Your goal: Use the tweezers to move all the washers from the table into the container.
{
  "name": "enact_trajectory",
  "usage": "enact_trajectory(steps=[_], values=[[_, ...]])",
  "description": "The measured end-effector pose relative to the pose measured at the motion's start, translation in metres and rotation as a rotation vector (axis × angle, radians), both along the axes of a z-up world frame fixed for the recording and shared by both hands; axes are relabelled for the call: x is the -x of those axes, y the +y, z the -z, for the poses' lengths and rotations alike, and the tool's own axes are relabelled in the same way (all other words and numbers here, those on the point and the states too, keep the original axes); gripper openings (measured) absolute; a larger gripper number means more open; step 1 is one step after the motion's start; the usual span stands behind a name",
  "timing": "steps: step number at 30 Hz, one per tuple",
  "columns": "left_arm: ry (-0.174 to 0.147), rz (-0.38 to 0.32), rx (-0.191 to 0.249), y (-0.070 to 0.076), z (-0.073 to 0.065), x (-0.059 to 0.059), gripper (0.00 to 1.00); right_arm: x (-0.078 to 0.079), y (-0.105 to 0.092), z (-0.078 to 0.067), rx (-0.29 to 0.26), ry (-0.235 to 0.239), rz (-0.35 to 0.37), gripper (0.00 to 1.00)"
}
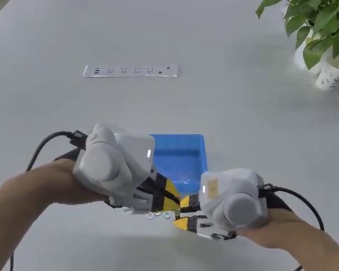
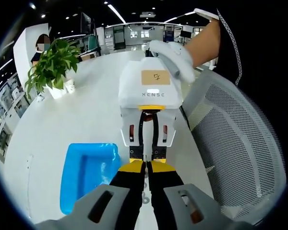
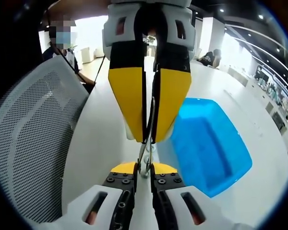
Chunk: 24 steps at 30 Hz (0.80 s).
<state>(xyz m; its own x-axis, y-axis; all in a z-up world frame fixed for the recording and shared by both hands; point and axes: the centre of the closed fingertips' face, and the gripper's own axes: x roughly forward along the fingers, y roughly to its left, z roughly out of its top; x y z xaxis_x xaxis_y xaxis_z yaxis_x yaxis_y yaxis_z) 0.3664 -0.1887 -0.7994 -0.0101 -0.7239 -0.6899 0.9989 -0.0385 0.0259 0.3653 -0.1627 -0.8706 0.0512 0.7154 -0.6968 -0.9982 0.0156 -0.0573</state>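
Observation:
Low over the near table edge my two grippers meet nose to nose. The left gripper comes in from the left, and its yellow jaws are shut on thin metal tweezers. The right gripper faces it from the right. Its jaws are closed on the tweezers' lower end. Small silver washers lie on the table just under the jaws and show again as washers between my left jaws. Just behind stands the blue container, which holds nothing I can see.
A white power strip lies farther back on the table. A potted plant stands at the far right corner. A white mesh chair sits at the table's near side. Open tabletop surrounds the container.

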Motion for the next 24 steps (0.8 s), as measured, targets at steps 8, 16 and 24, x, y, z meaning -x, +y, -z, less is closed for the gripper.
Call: enact_trajectory(steps=[8, 16, 24], values=[[0.002, 0.007, -0.006, 0.0015, 0.0017, -0.001, 0.06, 0.0001, 0.0002, -0.0007, -0.003, 0.006, 0.003, 0.12], [-0.005, 0.008, -0.005, 0.0005, 0.0019, -0.0028, 0.06, -0.0019, -0.0003, -0.0002, -0.004, 0.02, 0.019, 0.11], [-0.003, 0.009, -0.005, -0.0003, 0.0021, -0.0021, 0.06, -0.0017, -0.0006, -0.0003, -0.006, 0.04, 0.037, 0.1]])
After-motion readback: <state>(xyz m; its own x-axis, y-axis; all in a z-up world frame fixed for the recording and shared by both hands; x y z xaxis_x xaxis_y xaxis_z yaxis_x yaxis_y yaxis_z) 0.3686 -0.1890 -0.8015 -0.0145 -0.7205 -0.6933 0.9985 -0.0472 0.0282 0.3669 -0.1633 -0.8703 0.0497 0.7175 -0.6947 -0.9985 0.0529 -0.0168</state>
